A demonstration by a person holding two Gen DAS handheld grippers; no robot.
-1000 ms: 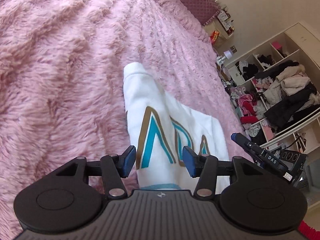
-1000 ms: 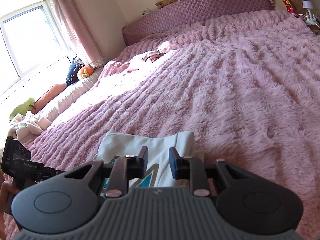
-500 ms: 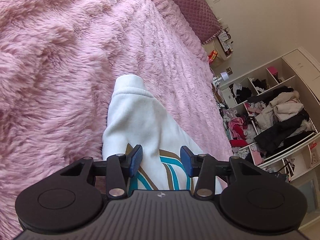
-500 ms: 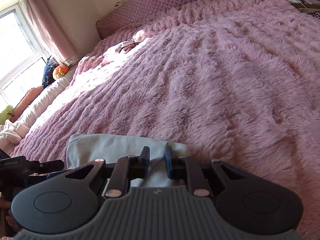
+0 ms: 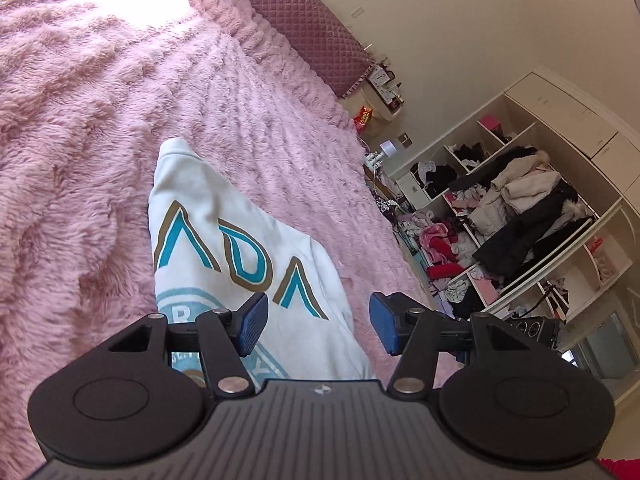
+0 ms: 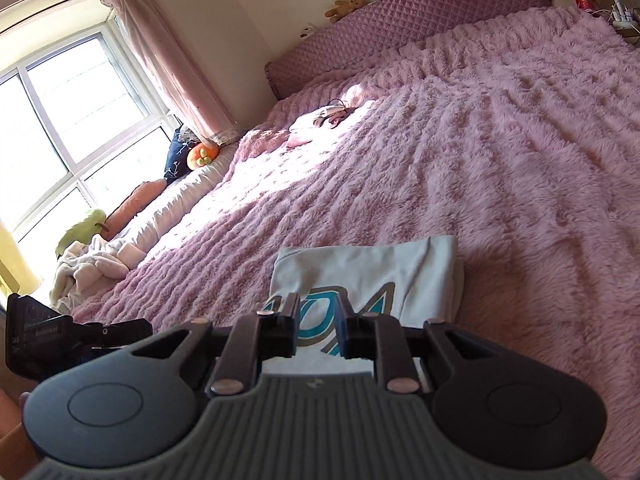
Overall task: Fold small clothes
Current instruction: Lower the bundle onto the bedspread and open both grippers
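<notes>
- Left wrist view: your left gripper (image 5: 318, 326) hovered over the white sweatshirt (image 5: 224, 248), its blue pads (image 5: 253, 322) spread and opening wider, pinching nothing. The folded garment, printed with teal and gold letters, lay flat on the pink fluffy bedspread (image 5: 80, 120) just ahead of the fingers. Open shelves (image 5: 516, 216) crammed with clothes lined the far wall on the right.
- Right wrist view: your right gripper (image 6: 318, 326) stood with a narrow gap between its jaws, easing apart, with no cloth caught between them. The sweatshirt (image 6: 372, 268) rested on the bedspread (image 6: 480, 140) right in front of the fingertips. The left gripper (image 6: 60, 340) showed at the left edge. A quilted headboard (image 6: 400, 24) and a sunlit window (image 6: 68, 120) framed the bed.
</notes>
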